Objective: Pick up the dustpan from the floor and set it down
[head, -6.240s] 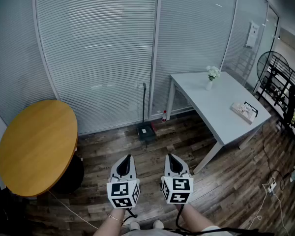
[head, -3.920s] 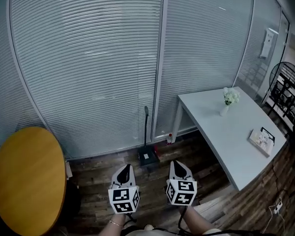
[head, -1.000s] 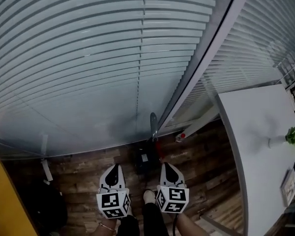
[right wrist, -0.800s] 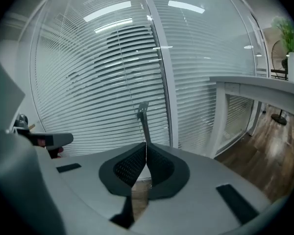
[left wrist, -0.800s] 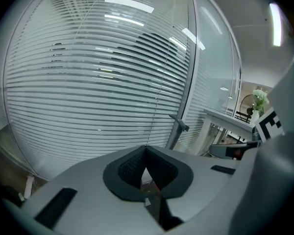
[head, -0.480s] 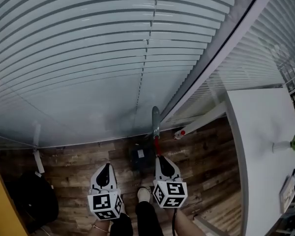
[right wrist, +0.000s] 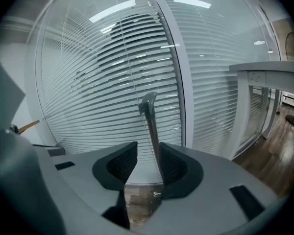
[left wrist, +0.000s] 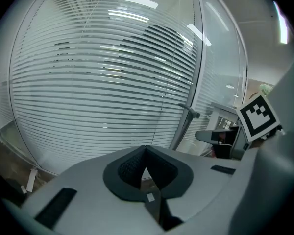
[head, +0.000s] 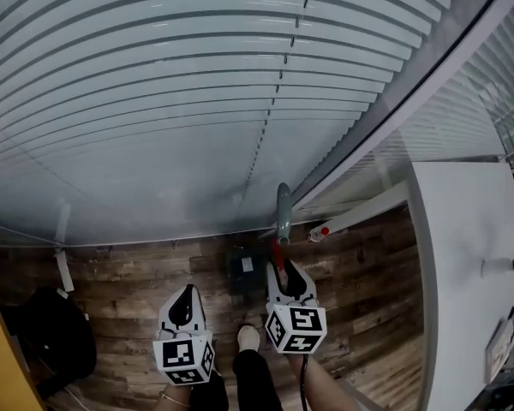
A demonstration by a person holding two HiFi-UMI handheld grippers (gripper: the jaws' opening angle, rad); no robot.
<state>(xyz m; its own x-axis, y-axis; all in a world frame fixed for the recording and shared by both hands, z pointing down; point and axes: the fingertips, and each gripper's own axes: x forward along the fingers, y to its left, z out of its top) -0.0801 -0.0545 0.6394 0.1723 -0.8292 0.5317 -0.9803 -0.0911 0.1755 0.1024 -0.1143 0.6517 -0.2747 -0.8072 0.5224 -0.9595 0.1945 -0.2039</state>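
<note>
The dark dustpan [head: 243, 269] sits on the wood floor against the glass wall, its long grey handle [head: 282, 215] standing upright. My right gripper [head: 284, 270] has reached the handle low down. In the right gripper view the handle [right wrist: 151, 126] rises between the opening jaws of this gripper [right wrist: 148, 148], close to the right pad, with a gap on the left. My left gripper [head: 187, 294] hangs to the left of the pan, apart from it, shut on nothing [left wrist: 146, 151]. In the left gripper view, the handle [left wrist: 185, 127] stands to the right.
A glass wall with horizontal blinds [head: 197, 101] fills the space ahead. A white table [head: 471, 255] stands at the right, its leg [right wrist: 246, 112] close by. A black bag [head: 58, 339] lies at the left. The person's shoe [head: 248, 338] is between the grippers.
The view has closed in on the wall and the dustpan. My right gripper has moved forward so its jaws stand around the handle. The left gripper has dropped lower.
</note>
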